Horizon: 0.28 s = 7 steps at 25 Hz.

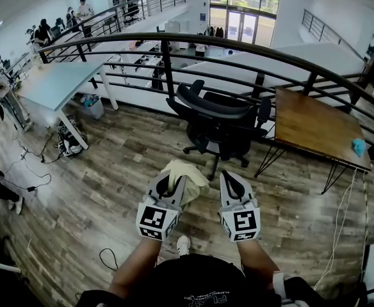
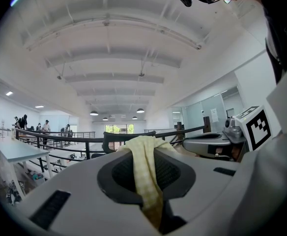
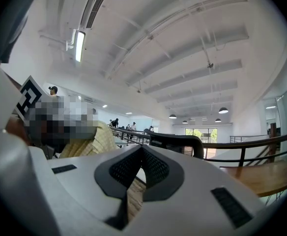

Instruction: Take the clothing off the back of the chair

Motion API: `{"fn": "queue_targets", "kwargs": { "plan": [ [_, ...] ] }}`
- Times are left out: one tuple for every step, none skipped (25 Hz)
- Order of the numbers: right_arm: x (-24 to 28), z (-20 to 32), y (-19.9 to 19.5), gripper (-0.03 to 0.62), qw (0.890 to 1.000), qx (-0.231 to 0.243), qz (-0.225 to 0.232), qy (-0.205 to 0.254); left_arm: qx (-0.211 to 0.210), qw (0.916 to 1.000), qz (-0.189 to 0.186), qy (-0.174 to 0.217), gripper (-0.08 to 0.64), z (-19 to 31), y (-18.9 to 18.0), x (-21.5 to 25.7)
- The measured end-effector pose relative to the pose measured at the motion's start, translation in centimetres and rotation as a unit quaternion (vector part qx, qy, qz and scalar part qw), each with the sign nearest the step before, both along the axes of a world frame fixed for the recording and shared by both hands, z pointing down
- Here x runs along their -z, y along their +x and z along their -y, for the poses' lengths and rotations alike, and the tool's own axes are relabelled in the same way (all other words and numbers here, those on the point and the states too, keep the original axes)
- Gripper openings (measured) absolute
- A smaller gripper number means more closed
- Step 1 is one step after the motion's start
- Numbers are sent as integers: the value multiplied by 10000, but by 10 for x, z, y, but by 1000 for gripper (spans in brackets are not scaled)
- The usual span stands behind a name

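Observation:
A pale yellow checked garment hangs off my left gripper, which is shut on it just in front of me. In the left gripper view the cloth drapes over the jaws and runs down between them. The black office chair stands beyond both grippers by the railing, its back bare. My right gripper is held level beside the left one, shut with nothing in it. In the right gripper view its jaws meet at the tip, with the garment to their left and the chair's back ahead.
A curved black railing runs behind the chair. A wooden table with a blue object stands at right. At left are a white table, a bag, floor cables and standing people.

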State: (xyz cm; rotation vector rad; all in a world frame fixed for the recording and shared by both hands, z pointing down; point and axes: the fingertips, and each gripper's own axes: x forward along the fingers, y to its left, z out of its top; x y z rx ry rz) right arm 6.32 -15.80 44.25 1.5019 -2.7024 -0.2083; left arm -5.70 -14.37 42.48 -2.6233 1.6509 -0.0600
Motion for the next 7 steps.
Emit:
{"fn": "queue_targets", "kwargs": {
  "plan": [
    [0,0,-1,19,10000,4,-12,-3,5,10000,9,-9,64,0,0,0],
    [0,1,-2,18,10000,7,-30,-8,9,10000,19,-16,64,1,-1,0],
    [0,1,-2,18,10000,15,-52,-11,17,10000,31,-22,64,1,0,-1],
    [-1,1,-2,18,10000,29,-75,-10,29,10000,40,-24,64,1,-1,-1],
    [-2,2,-3,19,9999,46,-98,-4,45,10000,43,-22,64,2,-1,-2],
    [-2,3,-4,18,9999,63,-119,1,62,10000,44,-16,64,2,-1,-2],
    [-3,4,-4,19,9999,81,-141,6,79,10000,43,-9,64,2,-2,-2]
  ]
}}
